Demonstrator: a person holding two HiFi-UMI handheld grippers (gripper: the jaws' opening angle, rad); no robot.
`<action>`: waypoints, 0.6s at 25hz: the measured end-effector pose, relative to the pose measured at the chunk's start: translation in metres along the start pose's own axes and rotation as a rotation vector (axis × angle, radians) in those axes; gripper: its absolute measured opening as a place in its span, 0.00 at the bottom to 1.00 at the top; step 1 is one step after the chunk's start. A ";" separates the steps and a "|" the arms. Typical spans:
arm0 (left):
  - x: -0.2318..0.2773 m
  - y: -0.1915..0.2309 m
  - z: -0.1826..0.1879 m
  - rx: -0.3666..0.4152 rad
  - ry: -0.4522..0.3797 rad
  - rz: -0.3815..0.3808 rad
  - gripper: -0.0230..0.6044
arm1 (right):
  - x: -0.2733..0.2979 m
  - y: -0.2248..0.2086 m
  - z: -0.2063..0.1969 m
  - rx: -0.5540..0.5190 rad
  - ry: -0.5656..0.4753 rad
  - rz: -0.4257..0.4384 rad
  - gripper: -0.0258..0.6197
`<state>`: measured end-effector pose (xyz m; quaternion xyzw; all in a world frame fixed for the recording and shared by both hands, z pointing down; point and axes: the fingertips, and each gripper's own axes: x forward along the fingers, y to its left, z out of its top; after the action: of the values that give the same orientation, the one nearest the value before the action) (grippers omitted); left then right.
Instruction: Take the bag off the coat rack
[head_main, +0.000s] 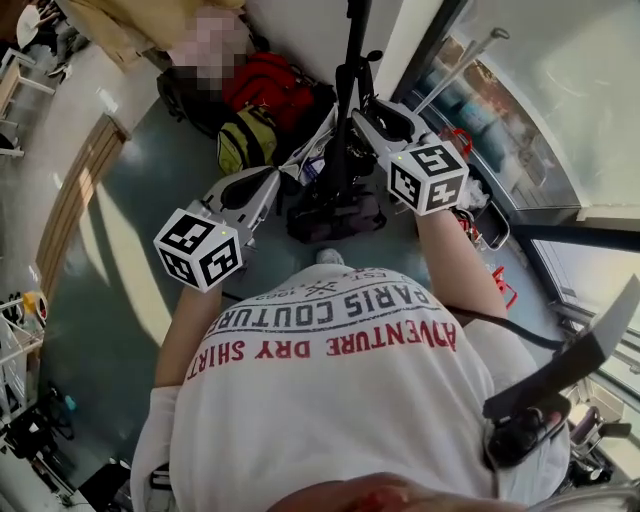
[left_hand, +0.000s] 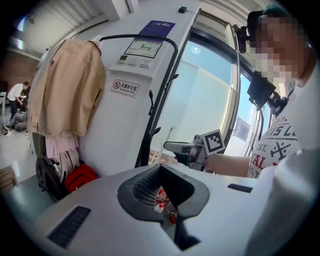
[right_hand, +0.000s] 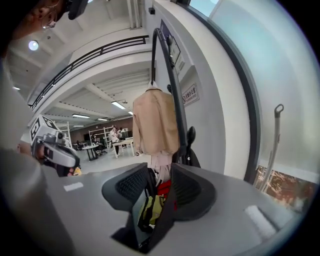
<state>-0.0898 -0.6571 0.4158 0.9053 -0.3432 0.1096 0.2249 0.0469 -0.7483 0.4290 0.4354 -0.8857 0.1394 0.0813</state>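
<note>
A black coat rack (head_main: 350, 90) rises in front of me, its curved pole (right_hand: 170, 75) carrying a beige coat (right_hand: 155, 122). A dark bag (head_main: 335, 215) sits low against the pole; whether it hangs or rests on the floor I cannot tell. My right gripper (head_main: 362, 114) is beside the pole above that bag, and its jaws (right_hand: 157, 192) are open with nothing pressed between them. My left gripper (head_main: 280, 182) is left of the bag, and in the left gripper view (left_hand: 162, 192) its jaws stand apart and hold nothing.
A red bag (head_main: 265, 85) and a yellow-green bag (head_main: 245, 140) lie on the floor behind the rack. A white pillar with signs (left_hand: 135, 65) stands just behind it. A glass wall (head_main: 520, 110) runs along the right. People and desks (right_hand: 107, 140) are far off.
</note>
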 end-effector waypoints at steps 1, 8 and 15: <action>0.001 0.005 0.000 -0.002 0.002 0.011 0.04 | 0.010 -0.007 -0.003 0.007 0.006 -0.010 0.24; 0.006 0.033 0.004 -0.030 0.004 0.076 0.04 | 0.073 -0.031 -0.030 0.007 0.074 -0.003 0.28; 0.001 0.058 0.005 -0.081 -0.004 0.127 0.04 | 0.108 -0.040 -0.051 0.070 0.129 0.002 0.25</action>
<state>-0.1272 -0.6987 0.4312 0.8721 -0.4044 0.1081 0.2533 0.0140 -0.8366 0.5135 0.4271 -0.8737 0.1980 0.1227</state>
